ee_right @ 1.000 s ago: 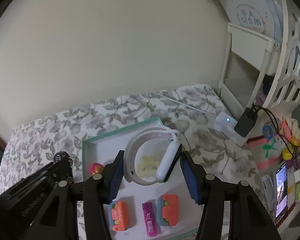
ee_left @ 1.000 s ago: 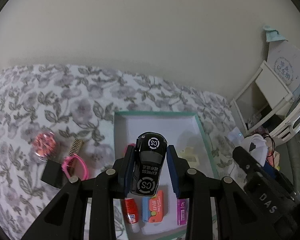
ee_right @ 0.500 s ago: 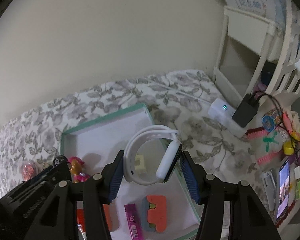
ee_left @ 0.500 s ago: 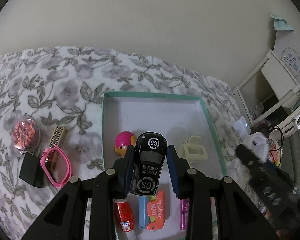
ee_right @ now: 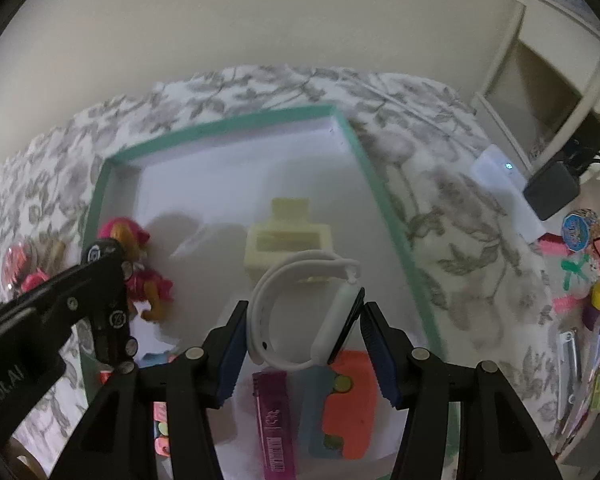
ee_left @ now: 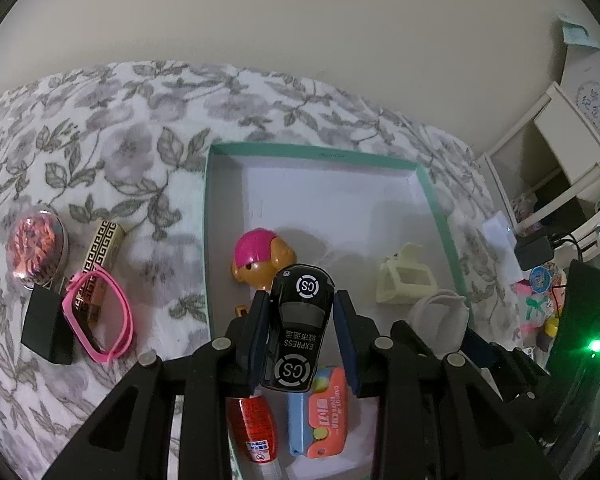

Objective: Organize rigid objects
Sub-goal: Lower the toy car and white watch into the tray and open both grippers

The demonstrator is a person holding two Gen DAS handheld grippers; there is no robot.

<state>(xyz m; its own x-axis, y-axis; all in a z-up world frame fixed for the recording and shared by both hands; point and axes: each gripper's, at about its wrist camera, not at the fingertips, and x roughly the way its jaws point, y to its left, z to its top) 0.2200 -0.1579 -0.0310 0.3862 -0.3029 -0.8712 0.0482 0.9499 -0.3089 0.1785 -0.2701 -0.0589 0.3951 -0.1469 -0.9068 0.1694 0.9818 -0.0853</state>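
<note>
My left gripper [ee_left: 302, 336] is shut on a black toy car [ee_left: 299, 330] marked EXPRESS, held over the near part of a green-rimmed white tray [ee_left: 324, 156]. My right gripper [ee_right: 304, 344] is shut on a white smartwatch [ee_right: 300, 312] with a looped band, also above the tray [ee_right: 220, 128]. In the tray lie a toy figure with a pink cap [ee_left: 262, 260], a pale yellow clip [ee_left: 404, 284], orange-and-blue cases [ee_left: 320, 412], a red tube [ee_left: 254, 428] and a purple lighter [ee_right: 274, 420]. The left gripper [ee_right: 100, 304] shows at the left of the right wrist view.
On the floral cloth left of the tray lie pink sunglasses [ee_left: 98, 320], a black block [ee_left: 46, 332], a gold patterned box [ee_left: 100, 248] and a round red-filled case [ee_left: 34, 244]. To the right are a white shelf [ee_left: 556, 152], a charger [ee_right: 550, 188] and small clutter.
Both grippers have sunk toward the tray with their objects still held. The tray and its contents now look larger and closer, and the right wrist view is blurred.
</note>
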